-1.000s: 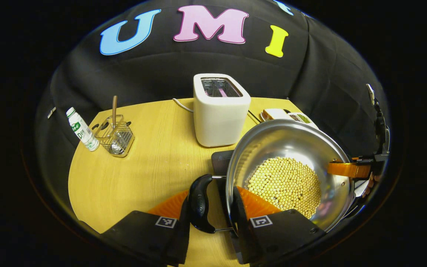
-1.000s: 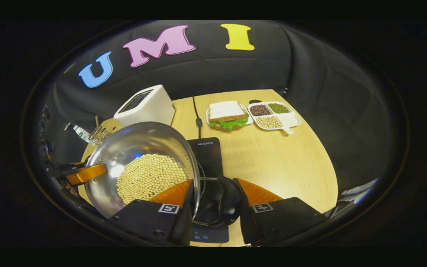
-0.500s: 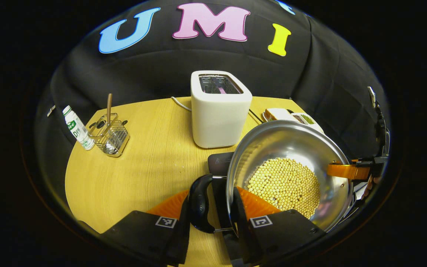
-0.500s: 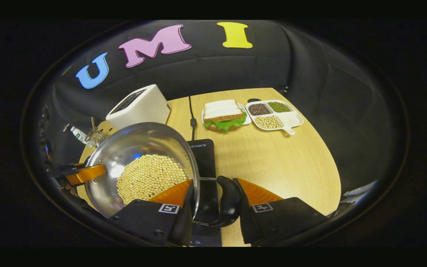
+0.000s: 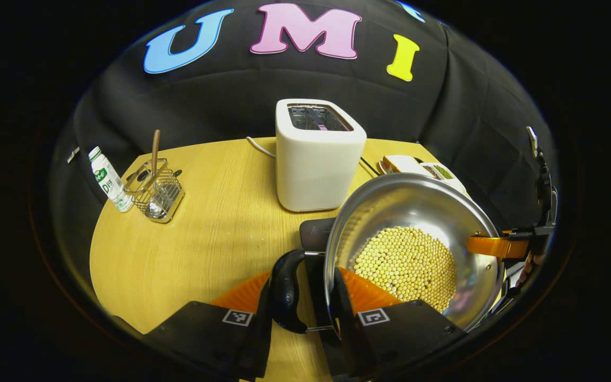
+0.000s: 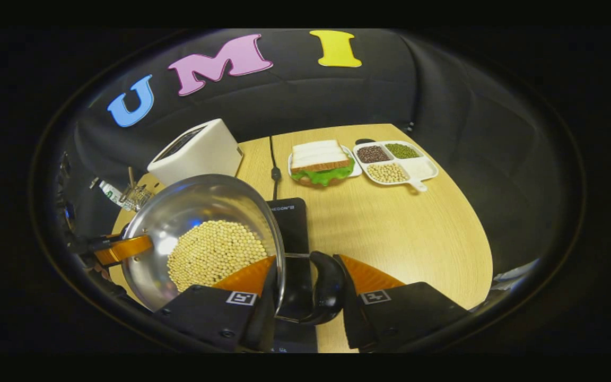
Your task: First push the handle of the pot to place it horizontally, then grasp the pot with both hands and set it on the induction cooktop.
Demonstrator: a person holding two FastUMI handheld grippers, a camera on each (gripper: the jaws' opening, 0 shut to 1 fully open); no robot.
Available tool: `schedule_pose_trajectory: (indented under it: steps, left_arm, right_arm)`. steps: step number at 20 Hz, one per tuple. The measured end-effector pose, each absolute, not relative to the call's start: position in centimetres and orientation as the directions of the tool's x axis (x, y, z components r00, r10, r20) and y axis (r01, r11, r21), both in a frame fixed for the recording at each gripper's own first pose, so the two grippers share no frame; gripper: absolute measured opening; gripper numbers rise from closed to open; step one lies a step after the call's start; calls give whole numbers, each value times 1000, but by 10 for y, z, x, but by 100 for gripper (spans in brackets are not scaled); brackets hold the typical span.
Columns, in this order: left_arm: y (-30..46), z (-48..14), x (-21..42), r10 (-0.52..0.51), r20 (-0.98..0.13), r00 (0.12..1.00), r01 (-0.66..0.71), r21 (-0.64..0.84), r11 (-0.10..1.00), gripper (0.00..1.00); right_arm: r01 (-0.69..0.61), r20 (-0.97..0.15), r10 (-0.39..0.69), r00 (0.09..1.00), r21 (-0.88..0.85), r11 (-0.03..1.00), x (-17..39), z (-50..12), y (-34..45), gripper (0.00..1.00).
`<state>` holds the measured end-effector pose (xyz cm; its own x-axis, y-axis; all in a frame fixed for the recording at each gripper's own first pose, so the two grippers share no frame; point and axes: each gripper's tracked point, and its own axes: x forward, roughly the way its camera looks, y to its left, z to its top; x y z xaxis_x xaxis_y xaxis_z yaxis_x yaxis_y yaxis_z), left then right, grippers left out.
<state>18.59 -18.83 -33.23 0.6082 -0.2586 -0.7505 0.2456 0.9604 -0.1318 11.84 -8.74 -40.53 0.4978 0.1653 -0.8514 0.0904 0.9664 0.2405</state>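
Pot (image 5: 417, 212) full of beans (image 5: 406, 265), held up over the cooktop (image 6: 292, 223)

Both grippers, left (image 5: 301, 297) and right (image 6: 305, 289), pinch a black side handle and rim each. Left gripper view has the bottle (image 5: 107, 179) and wire rack (image 5: 154, 188) close up; right gripper view has the sandwich (image 6: 321, 162) and divided dish (image 6: 422, 170) clearly. Toaster (image 5: 319, 154) sits behind.
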Motion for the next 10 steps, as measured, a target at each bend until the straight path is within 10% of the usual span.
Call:
schedule_pose_trajectory:
  steps: [10]
  left_arm:
    - [-180,-323,177,-265,-742,615,245,-140,959,66]
  right_arm:
    - [122,-856,101,507,188,975,113,-396,-97,78]
